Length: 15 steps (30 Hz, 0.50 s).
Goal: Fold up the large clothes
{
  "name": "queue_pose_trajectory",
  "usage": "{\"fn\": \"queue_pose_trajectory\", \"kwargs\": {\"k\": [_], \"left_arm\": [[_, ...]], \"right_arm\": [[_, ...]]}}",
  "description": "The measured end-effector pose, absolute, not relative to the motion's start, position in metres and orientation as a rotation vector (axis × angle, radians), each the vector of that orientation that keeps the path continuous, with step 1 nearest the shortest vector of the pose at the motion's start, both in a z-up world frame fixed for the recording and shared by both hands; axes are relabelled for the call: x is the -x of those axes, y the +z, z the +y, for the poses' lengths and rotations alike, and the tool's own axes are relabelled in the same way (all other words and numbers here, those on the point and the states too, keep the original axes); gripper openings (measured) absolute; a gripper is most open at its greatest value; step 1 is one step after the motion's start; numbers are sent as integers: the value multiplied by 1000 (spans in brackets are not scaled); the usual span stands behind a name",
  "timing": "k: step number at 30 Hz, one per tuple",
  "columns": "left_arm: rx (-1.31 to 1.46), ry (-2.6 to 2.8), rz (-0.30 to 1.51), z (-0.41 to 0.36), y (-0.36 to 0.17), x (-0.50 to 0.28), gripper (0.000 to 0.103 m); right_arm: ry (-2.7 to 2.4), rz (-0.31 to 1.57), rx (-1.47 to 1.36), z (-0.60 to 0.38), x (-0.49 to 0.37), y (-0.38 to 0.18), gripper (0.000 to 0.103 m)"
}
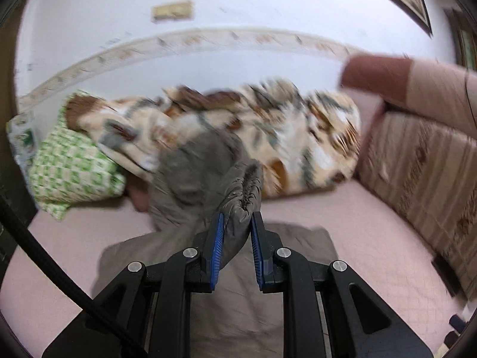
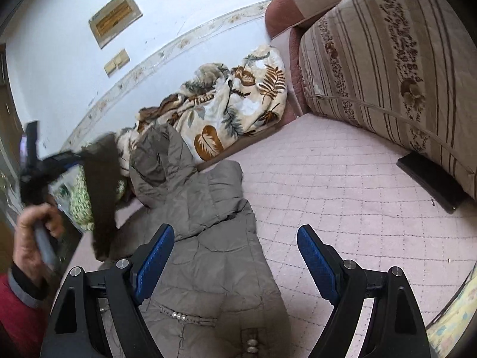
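holding a puffy sleeve cuff (image 1: 243,200) tight, the left gripper (image 1: 235,247) lifts it. the right gripper (image 2: 235,264) hangs wide open over the grey coat (image 2: 208,238) on the pink bed (image 2: 342,185). the coat looks soft, light and floppy; grab thick hems.

Leaf-print blanket (image 2: 235,104) beside striped cushion (image 2: 387,59), green checked pillow (image 1: 71,161).
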<state>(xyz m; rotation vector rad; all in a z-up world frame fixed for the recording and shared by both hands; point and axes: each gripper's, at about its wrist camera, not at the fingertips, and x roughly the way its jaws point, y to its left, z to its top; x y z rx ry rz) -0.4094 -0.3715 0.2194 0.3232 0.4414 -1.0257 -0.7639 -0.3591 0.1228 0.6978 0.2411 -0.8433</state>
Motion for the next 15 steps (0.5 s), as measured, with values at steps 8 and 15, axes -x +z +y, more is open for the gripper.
{"fn": "queue_pose_trajectory", "kwargs": {"k": [8, 15], "left_arm": [[-561, -1045, 540, -429, 118, 467, 21], [-657, -1140, 569, -423, 91, 495, 64]], "right_arm": [[-831, 194, -720, -359, 791, 122, 88], [-818, 185, -781, -369, 796, 116, 88]]}}
